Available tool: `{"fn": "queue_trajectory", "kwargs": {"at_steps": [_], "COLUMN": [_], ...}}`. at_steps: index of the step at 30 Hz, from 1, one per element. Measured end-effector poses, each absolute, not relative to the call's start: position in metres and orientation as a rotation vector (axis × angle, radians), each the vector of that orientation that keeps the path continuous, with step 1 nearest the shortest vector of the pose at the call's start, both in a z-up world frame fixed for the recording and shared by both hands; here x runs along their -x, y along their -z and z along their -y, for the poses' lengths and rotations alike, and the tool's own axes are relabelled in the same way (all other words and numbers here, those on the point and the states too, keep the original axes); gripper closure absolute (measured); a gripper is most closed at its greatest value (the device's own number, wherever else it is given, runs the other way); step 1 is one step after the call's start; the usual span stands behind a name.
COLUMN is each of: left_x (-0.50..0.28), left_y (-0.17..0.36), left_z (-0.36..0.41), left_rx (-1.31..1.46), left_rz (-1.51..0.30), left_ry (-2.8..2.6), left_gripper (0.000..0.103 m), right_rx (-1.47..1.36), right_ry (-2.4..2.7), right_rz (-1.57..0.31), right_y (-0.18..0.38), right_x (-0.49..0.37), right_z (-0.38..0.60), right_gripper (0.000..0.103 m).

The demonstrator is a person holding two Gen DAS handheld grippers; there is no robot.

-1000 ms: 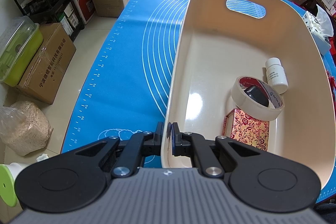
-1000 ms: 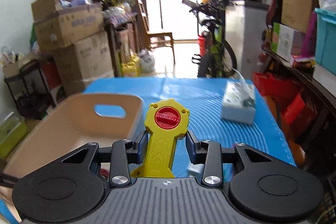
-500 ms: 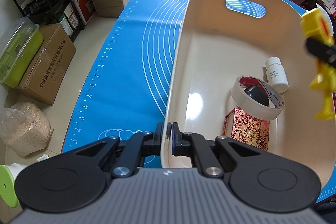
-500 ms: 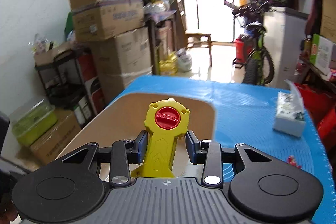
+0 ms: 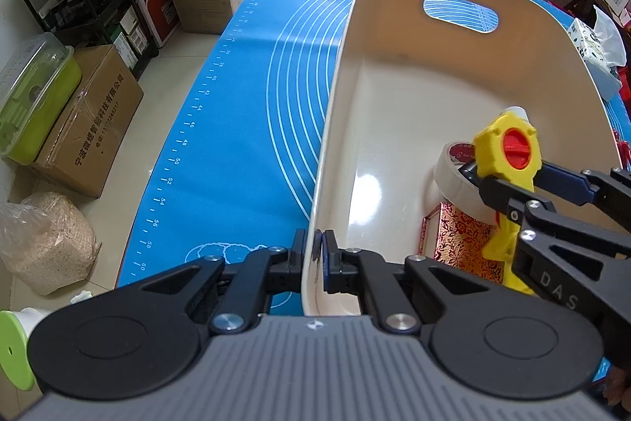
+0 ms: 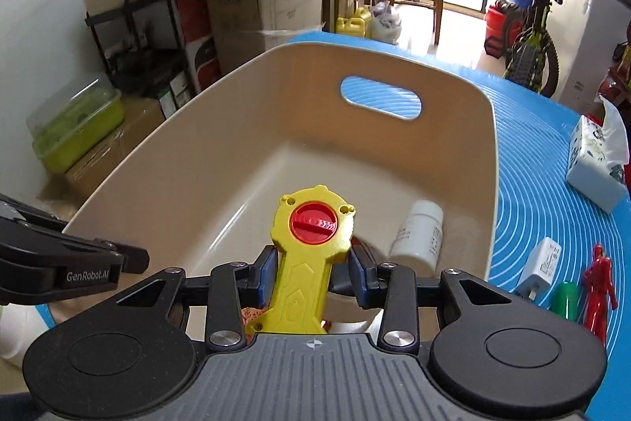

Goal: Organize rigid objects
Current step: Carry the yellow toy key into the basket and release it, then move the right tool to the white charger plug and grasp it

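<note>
Yellow toy (image 6: 305, 263), red knob, over bin (image 6: 493, 160)

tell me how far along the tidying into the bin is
Already in the beige bin: a tape roll, white bottle and red patterned box. The left gripper clamps the bin's rim; the right gripper holds the yellow toy over it. Still on the mat: charger, red figure, green item.

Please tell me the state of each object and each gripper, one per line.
Left gripper: jaws shut on the basin rim.
Right gripper: jaws shut on the yellow toy.
Yellow toy: held above the basin.
Basin: upright on the mat.
White bottle: lying in the basin.
Tape roll: in the basin.
</note>
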State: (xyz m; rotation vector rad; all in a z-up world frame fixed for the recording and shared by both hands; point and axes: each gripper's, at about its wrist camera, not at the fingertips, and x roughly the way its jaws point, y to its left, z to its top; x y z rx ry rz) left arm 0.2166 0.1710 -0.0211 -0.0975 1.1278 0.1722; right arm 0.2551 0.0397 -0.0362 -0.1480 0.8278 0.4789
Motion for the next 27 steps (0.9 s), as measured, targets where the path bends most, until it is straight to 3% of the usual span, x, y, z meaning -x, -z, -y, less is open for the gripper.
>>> {"fn": "queue_trajectory", "kwargs": {"at_steps": [5,8,12,21,27], "left_x": [-0.217,-0.217,-0.217,-0.217,-0.217], "left_y": [0.020,0.020,0.020,0.021,0.020], "left_z": [-0.171,-0.172,-0.172,-0.172,-0.172], "left_rx": [0.097,0.095,0.094,0.095,0.095], "left_rz": [-1.128,-1.128,-1.128,-1.128,-1.128], "left_ry": [-0.172,-0.172,-0.172,-0.172,-0.172], "left_gripper": [0.094,0.094,0.094,0.094,0.094], "right_rx": [0.163,0.124,0.090,0.020,-0.009], "right_ry": [-0.489,-0.508,-0.516,-0.419,-0.261], "right_rz": [-0.840,-0.822,-0.770,-0.608,-0.607], "right_y": [0.035,0.030,0.021,-0.018,-0.011], "right_x": [-0.255,-0.255,-0.250,-0.254,-0.278], "right_z": [-0.039,-0.033,-0.025,0.023,0.065], "right_gripper": [0.055,0.042,0.037,0.033,0.032]}}
